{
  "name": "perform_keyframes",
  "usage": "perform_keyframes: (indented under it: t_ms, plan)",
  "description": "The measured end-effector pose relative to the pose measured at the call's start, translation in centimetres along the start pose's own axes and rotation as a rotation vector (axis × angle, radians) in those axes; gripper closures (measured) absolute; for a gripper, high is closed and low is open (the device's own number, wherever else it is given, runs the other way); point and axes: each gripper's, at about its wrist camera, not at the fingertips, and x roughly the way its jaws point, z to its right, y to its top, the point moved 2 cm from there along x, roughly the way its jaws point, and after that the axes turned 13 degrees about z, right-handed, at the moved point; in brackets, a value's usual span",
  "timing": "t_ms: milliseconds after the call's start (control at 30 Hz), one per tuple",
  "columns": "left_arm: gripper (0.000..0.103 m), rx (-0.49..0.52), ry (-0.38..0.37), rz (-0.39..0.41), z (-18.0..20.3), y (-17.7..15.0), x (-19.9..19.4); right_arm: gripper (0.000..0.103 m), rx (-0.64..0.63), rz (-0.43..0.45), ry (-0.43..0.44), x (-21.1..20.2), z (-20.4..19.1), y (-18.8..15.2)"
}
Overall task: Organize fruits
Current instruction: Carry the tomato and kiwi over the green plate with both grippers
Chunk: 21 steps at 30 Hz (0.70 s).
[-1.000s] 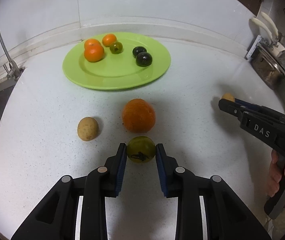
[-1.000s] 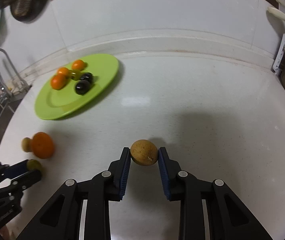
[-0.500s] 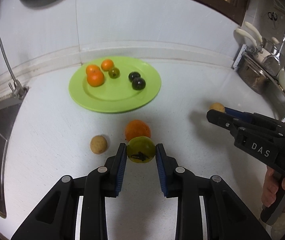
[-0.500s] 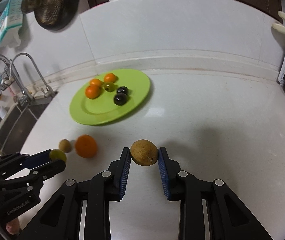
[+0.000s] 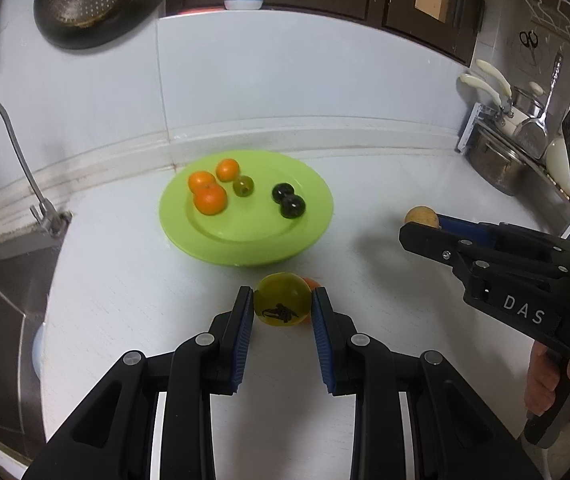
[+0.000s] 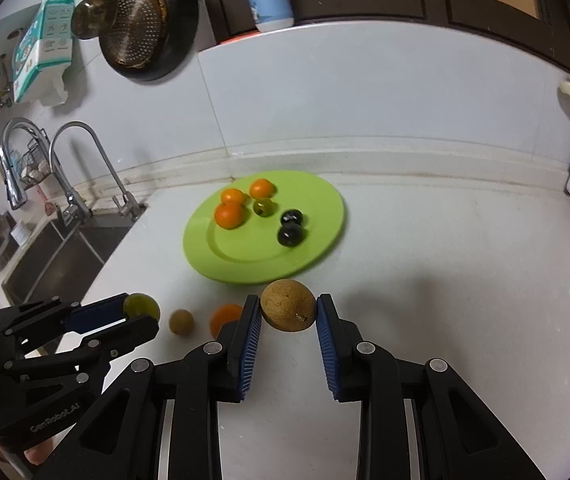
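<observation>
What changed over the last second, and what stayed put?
Both grippers rose from the counter and drew back, each carrying its fruit: the left gripper the green fruit, the right gripper the brown fruit. Neither grip changed. The green plate with its fruits, the loose orange and the small brown fruit stayed put.

We see the plate [image 6: 317,248] at mid-frame on the table [image 6: 445,280], just before the back wall. On it, three oranges [image 6: 229,215] cluster at upper left, a plum [image 6: 264,207] just right of them, and two grapes [image 6: 291,227] touching each other further right. Below the plate, our right tongs [image 6: 289,314] hold a fruit [image 6: 288,305] at bottom centre. Left of them on the table lie an orange [image 6: 225,318] and a small fruit [image 6: 181,321], near each other. Further left, our left tongs [image 6: 141,314] hold a plum [image 6: 141,306]. The sink [image 6: 65,256] lies at left, faucets [image 6: 81,168] behind it.
</observation>
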Motion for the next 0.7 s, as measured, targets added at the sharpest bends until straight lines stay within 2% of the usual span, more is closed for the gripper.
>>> perform_keyframes:
  t_ms: [700]
  plan:
    - [0.074,0.123,-0.033,0.079,-3.4,5.7,3.9,0.074,-0.029,0.039,-0.023,5.0,-2.0,4.7]
